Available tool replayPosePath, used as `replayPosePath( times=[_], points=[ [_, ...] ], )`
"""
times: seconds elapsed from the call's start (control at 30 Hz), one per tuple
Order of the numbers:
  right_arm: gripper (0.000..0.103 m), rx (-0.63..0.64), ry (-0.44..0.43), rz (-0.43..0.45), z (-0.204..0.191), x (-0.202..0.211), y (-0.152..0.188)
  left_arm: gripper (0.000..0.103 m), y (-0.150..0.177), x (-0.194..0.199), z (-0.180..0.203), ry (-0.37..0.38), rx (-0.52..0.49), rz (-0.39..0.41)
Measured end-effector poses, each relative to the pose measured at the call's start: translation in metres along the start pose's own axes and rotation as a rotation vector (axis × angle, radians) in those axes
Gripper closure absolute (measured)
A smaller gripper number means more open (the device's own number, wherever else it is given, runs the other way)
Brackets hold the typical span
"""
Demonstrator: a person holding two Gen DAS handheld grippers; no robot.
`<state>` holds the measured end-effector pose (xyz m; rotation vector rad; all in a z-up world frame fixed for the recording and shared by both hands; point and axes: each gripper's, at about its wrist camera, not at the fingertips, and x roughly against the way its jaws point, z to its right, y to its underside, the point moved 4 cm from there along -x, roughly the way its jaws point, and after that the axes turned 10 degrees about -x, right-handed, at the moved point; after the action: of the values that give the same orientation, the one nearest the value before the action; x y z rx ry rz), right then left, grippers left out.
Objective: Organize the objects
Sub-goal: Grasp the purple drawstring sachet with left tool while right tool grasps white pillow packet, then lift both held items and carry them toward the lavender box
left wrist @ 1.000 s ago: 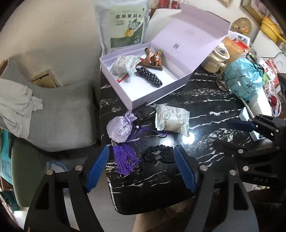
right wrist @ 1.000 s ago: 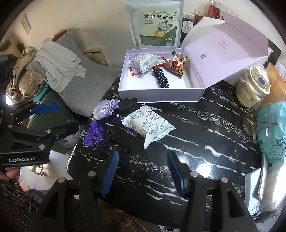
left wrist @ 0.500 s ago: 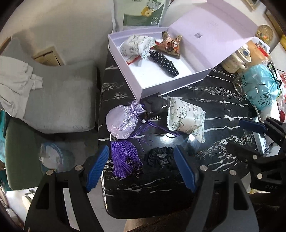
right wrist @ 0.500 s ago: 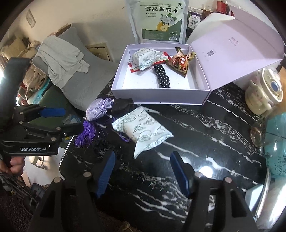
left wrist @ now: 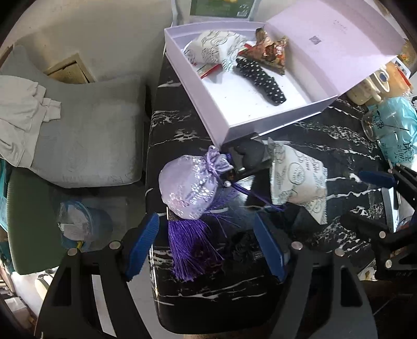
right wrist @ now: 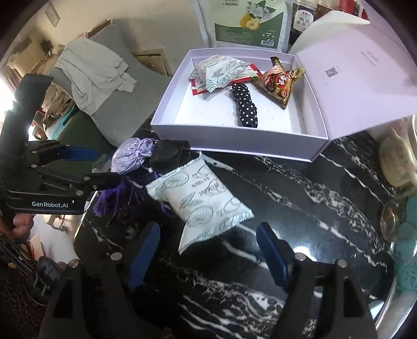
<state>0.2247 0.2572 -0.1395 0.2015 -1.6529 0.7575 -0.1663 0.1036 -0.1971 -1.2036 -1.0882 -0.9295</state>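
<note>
An open lilac box (left wrist: 260, 122) (right wrist: 234, 140) holds a white printed packet (left wrist: 216, 49), a polka-dot hair clip (right wrist: 245, 104) and a brown snack pouch (right wrist: 280, 83). In front of it on the black marble table lie a lilac sachet (left wrist: 189, 190) (right wrist: 133, 155) with a purple tassel (left wrist: 192, 247), a black item (left wrist: 250, 153), a white printed packet (left wrist: 297, 180) (right wrist: 203, 200) and a black scrunchie (left wrist: 242, 246). My left gripper (left wrist: 208, 242) is open above the tassel and sachet. My right gripper (right wrist: 208, 253) is open just before the white packet.
A grey cushioned chair (left wrist: 86, 130) with a folded cloth (right wrist: 91, 67) stands left of the table edge. A green-labelled bag (right wrist: 247, 23) stands behind the box. A cream teapot (left wrist: 372, 86) and a teal bag (left wrist: 396, 125) crowd the right side.
Both grippers have moved forward and lower toward the loose items. The left one now straddles the tassel; the right one has closed in on the white packet. Both stay open.
</note>
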Motion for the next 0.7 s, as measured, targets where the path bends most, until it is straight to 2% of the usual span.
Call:
replayPosePath(
  times=[0.1,0.3,0.47,0.6,0.7],
  points=[
    [0.026,0.029,0.015,-0.01,-0.003,-0.011,-0.007,0.029,-0.004,-0.01,-0.006,0.003,-0.005,-0.019],
    [0.026,0.037,0.04,-0.07,-0.002,-0.033,-0.014,0.029,-0.017,-0.031,-0.006,0.007,-0.087,-0.058],
    [0.026,0.013,0.006,-0.107,-0.002,-0.046,-0.018,0.029,-0.024,-0.044,-0.005,0.033,-0.144,-0.079],
    [0.026,0.003,0.004,-0.116,-0.003,-0.054,-0.022,0.029,-0.03,-0.051,-0.006,0.017,-0.187,-0.087],
    [0.026,-0.02,0.002,-0.123,-0.001,-0.06,-0.023,0.029,-0.032,-0.054,-0.005,0.043,-0.217,-0.082]
  ],
)
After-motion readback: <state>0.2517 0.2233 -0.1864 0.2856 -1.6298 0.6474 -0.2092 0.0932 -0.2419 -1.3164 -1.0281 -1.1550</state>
